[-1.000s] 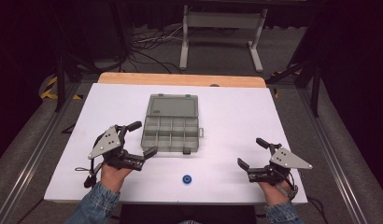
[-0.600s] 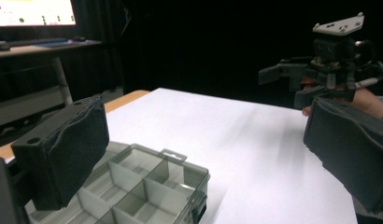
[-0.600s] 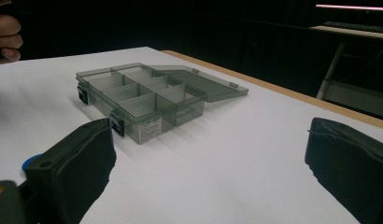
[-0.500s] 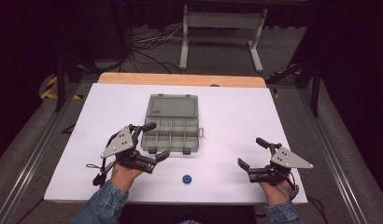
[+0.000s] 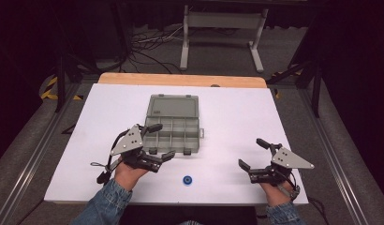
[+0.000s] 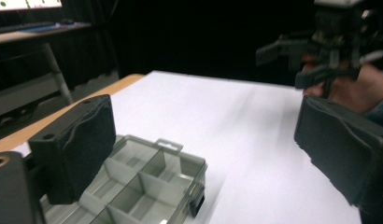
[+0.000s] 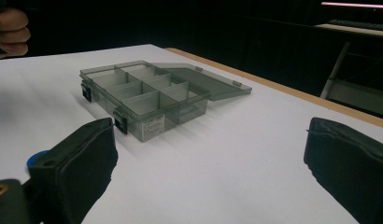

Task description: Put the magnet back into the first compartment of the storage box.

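A grey see-through compartment box (image 5: 173, 124) lies in the middle of the white table with its lid folded open toward the back. My left gripper (image 5: 163, 140) hovers at the box's front left corner, open. Its jaws have just been closing a little, and the pads press on nothing. In the left gripper view the box (image 6: 147, 186) sits low between the wide-set jaws of the left gripper (image 6: 213, 140). My right gripper (image 5: 251, 153) rests open at the front right, far from the box (image 7: 147, 91). A small blue round piece (image 5: 187, 180) lies near the front edge.
The white tabletop (image 5: 237, 108) ends at a wooden strip (image 5: 180, 79) at the back. Behind it stand a metal frame (image 5: 223, 28) and floor cables. The blue piece (image 7: 38, 159) shows beside the left jaw in the right gripper view.
My left gripper has moved right and forward to the box's front left corner. The right gripper, the box and the blue piece have stayed put.
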The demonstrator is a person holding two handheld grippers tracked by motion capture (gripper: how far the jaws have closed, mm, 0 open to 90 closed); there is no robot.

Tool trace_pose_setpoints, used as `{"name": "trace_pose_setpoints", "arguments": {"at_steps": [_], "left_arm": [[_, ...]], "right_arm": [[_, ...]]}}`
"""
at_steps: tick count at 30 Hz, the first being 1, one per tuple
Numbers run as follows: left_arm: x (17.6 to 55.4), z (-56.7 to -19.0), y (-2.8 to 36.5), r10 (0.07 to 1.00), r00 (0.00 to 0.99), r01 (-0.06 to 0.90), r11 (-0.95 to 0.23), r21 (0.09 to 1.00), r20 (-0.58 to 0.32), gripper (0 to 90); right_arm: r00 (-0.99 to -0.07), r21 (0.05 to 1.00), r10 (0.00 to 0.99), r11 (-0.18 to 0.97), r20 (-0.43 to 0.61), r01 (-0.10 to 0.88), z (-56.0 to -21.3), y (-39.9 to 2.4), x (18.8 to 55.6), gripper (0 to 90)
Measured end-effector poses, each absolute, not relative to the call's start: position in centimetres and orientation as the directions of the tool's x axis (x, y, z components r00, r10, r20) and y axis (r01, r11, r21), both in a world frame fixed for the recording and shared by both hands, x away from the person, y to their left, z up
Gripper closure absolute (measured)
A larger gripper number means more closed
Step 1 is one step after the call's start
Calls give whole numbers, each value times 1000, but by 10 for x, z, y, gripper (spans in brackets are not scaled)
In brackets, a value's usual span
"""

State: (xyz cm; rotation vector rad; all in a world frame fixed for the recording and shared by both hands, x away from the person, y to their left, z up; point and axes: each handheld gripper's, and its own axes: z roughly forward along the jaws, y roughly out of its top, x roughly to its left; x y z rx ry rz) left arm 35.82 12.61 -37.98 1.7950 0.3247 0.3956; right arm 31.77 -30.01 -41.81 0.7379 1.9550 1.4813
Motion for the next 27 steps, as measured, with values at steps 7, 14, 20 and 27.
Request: {"name": "trace_pose_setpoints", "arguments": {"at_steps": [7,14,20,27], "left_arm": [[359,-370,109,380,904,5,-470,883,197,101],[360,-360,94,337,911,26,-626,780,240,74],[361,-356,87,294,922,31,-705,708,253,71],[363,-350,79,268,937,82,-790,608,223,69]], "right_arm": [[-687,967,722,222,-79,122,-418,-300,318,33],[-688,966,722,222,-72,132,-417,-301,319,33],[-696,966,715,221,-67,134,-418,-300,319,33],[-701,965,710,223,-64,138,-419,-300,320,33]]}}
